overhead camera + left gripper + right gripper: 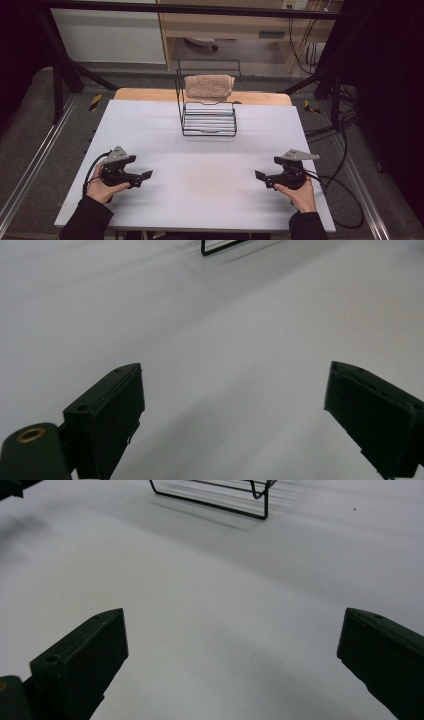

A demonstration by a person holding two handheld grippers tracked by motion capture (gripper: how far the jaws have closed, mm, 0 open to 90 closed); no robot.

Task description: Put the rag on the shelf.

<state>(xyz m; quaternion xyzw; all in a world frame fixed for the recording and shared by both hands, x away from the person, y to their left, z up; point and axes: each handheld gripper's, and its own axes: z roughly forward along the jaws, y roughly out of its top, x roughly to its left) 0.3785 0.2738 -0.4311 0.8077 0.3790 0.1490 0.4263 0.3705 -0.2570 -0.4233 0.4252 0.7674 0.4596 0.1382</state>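
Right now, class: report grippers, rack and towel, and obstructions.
Left gripper open, empty. Right gripper open, empty. Towel draped over wire rack, far centre. White table between: no obstruction.

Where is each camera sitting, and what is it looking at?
High view: above the near side, looking down on the table, towel and wire rack; both hands, left claw and right claw show.
Left gripper view: on the left claw, looking across the table; its two black jaws stand apart.
Right gripper view: on the right claw, same way.
Shared: both gripper views see the wire rack.
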